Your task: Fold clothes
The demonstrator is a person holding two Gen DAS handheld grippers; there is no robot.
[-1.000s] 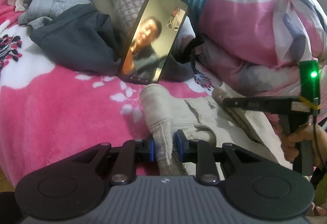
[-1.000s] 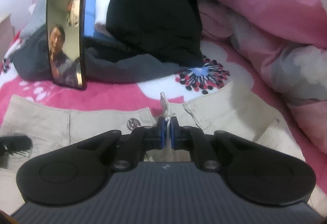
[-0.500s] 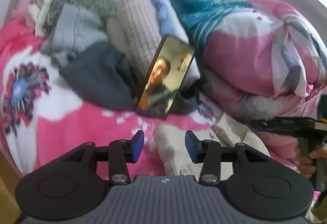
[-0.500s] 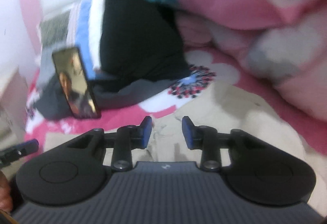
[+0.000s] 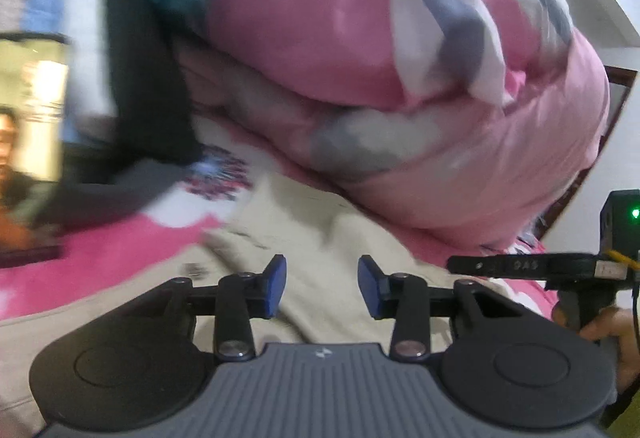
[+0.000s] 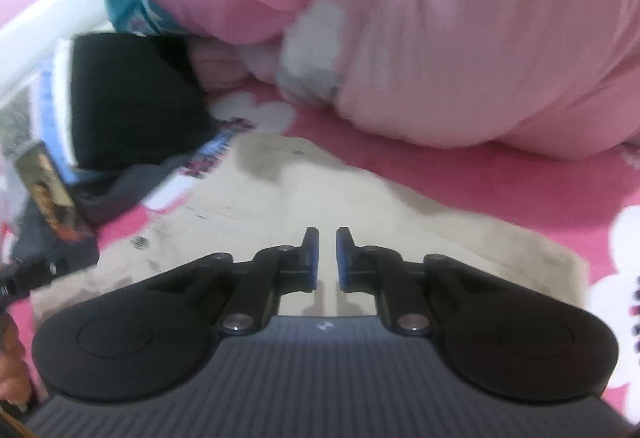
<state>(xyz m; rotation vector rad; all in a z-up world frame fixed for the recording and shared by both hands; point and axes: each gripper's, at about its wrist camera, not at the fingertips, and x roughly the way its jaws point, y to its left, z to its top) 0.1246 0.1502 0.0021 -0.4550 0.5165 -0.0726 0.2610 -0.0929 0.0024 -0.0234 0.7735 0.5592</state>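
Beige trousers (image 5: 304, 214) lie spread on the pink flowered blanket (image 5: 100, 258). My left gripper (image 5: 321, 270) hovers over them with its jaws apart and closing, nothing between the pads. In the right wrist view the trousers (image 6: 360, 198) fill the middle. My right gripper (image 6: 323, 238) is above them, its jaws closing to a narrow gap with only cloth showing beyond it. The right gripper's fingers (image 5: 500, 265) also show at the right edge of the left wrist view, held by a hand (image 5: 600, 326).
A big pink and white quilt (image 5: 400, 78) is bunched behind the trousers. A black garment (image 5: 144, 78) and a propped phone (image 5: 28, 142) with a lit screen stand at the left. The phone (image 6: 48, 194) sits far left in the right wrist view.
Both grippers let go of the beige trousers and lifted off them. The right one opened, then narrowed again. Both views swung right, toward the quilt.
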